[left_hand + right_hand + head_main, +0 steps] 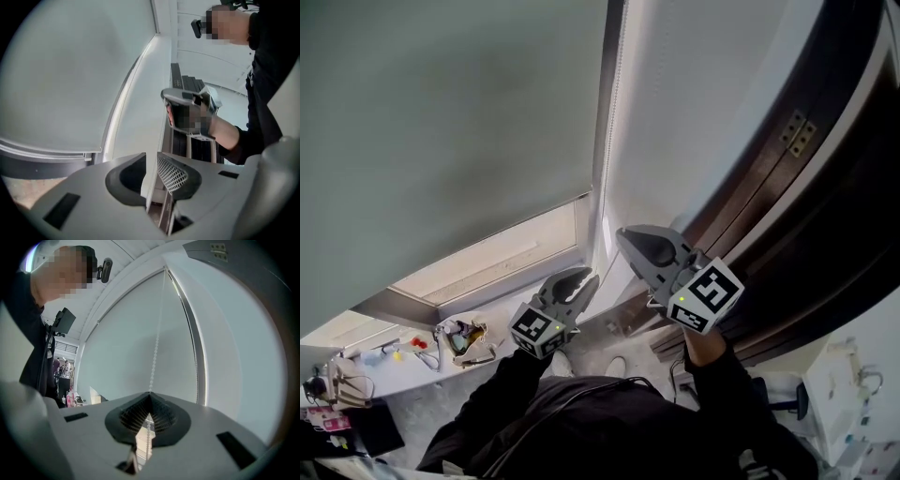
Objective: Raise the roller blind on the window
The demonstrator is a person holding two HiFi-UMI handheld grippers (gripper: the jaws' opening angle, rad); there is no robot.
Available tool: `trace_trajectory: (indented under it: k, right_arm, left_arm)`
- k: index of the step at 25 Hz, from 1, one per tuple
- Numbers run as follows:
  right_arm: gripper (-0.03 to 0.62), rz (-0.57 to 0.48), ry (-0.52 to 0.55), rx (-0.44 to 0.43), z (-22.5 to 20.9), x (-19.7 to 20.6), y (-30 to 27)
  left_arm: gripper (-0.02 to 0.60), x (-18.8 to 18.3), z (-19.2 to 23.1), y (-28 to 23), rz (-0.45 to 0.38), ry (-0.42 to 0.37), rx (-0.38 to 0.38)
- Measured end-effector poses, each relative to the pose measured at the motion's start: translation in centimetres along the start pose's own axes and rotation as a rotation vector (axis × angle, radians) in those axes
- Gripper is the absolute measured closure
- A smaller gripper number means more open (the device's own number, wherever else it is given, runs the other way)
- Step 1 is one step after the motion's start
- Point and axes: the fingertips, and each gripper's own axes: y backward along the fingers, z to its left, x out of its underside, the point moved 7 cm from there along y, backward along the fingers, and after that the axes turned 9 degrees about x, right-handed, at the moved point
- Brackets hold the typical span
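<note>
The grey-green roller blind (441,122) covers most of the window, and its bottom bar (478,248) hangs a little above the sill. A white bead chain (612,112) runs down the window frame at the blind's right edge. My right gripper (623,234) is shut on the bead chain (157,343), which rises straight up from its closed jaws (149,394) in front of the blind (126,348). My left gripper (589,275) sits lower and to the left, beside the frame. Its jaws (151,159) stand apart, and I cannot make out the chain between them. The right gripper (166,96) shows above them.
A strip of bare window (497,258) shows under the blind. The sill (394,370) carries several small items (455,342). To the right stand a white frame wall (675,112) and a dark wooden door frame (806,187) with a brass hinge (800,133).
</note>
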Motion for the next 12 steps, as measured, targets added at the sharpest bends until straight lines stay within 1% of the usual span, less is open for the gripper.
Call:
trace_trajectory:
  k: [4,7,12]
  right_arm:
    - [0.588,0.031,-0.045,-0.02,0.2,2.8,-0.4]
    - [0.588,0.045,-0.06,-0.036,0.6,4.7,-0.7]
    - [0.588,0.049,-0.089,-0.065,1.0,7.1,-0.7]
  left_arm:
    - [0.515,-2.9,0.2,0.0,-0.065,-0.034,0.012]
    - [0.494,-5.0,0.2,-0.1,-0.105,-0.043,0.028]
    - [0.483,-7.7,0.1,-0.5,-0.142,-0.094,0.043]
